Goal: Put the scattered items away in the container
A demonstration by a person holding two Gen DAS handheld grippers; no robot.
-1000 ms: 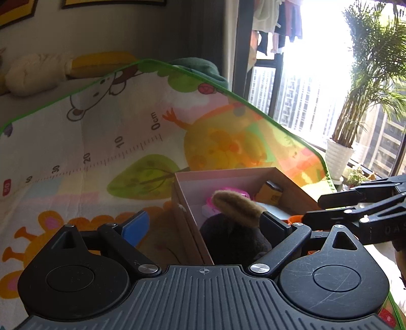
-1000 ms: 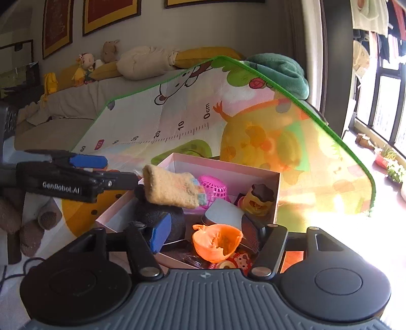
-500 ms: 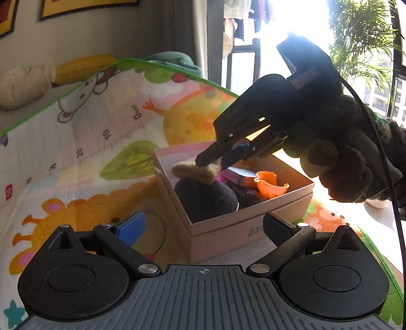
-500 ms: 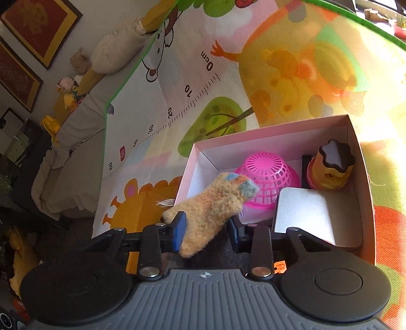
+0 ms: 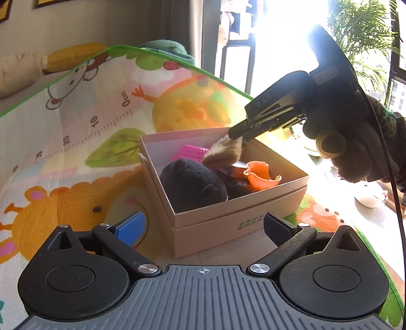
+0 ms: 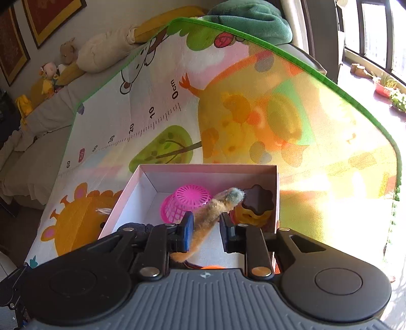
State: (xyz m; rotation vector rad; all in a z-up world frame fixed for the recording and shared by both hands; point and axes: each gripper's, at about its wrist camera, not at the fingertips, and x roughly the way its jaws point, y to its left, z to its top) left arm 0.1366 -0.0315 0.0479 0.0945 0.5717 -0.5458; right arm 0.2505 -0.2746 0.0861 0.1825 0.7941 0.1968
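Note:
A pink cardboard box (image 5: 241,203) stands on the play mat and also shows in the right wrist view (image 6: 142,177). It holds a black plush toy (image 5: 192,185), a pink basket (image 6: 185,203), an orange cup (image 5: 261,174) and a yellow jar with a brown lid (image 6: 256,205). My right gripper (image 6: 205,229) hovers over the box; it also shows in the left wrist view (image 5: 238,134). A fuzzy tan sock (image 6: 210,215) hangs between its fingers, touching the left pad, with a gap on the right side. My left gripper (image 5: 203,226) is open and empty in front of the box.
The colourful play mat (image 6: 253,114) lies over a sofa with cushions and soft toys (image 6: 58,68) at the back. A green blanket (image 6: 248,22) is bunched at the mat's far corner. A window and potted plants are on the right.
My right gripper has carried the sock further over the box and its jaws have widened a little. The sock now hangs down between them. My left gripper has backed away from the box.

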